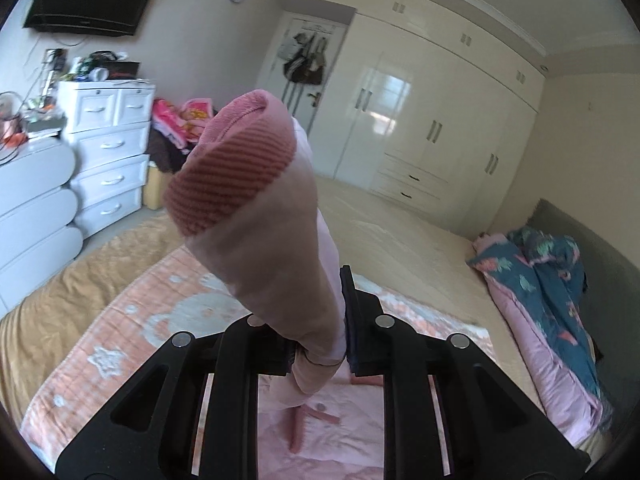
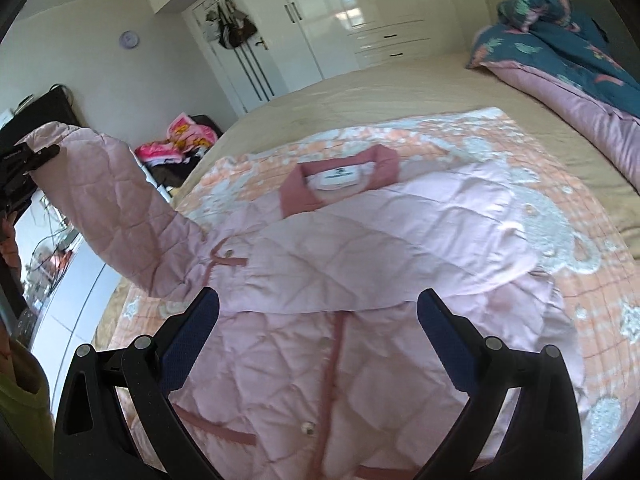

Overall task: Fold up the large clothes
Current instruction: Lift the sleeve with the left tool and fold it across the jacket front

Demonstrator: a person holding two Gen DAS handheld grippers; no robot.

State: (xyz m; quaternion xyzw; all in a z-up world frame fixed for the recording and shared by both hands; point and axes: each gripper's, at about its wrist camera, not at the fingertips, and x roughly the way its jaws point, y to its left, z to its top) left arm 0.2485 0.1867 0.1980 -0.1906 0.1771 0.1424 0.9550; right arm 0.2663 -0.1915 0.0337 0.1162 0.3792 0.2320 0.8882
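A pink quilted jacket (image 2: 320, 248) lies front-up on an orange patterned blanket (image 2: 540, 216) on the bed, collar away from me. One sleeve is folded across the chest. My left gripper (image 1: 320, 312) is shut on the other sleeve (image 1: 256, 216) near its ribbed cuff (image 1: 228, 184) and holds it up in the air. That raised sleeve (image 2: 116, 216) and the left gripper (image 2: 24, 160) show at the left of the right wrist view. My right gripper (image 2: 318, 304) is open and empty, just above the jacket's lower front.
A blue floral and pink duvet (image 2: 568, 56) is piled at the bed's right side. White drawers (image 1: 108, 152) and a heap of clothes (image 1: 184, 120) stand left of the bed. White wardrobes (image 1: 432, 120) line the far wall.
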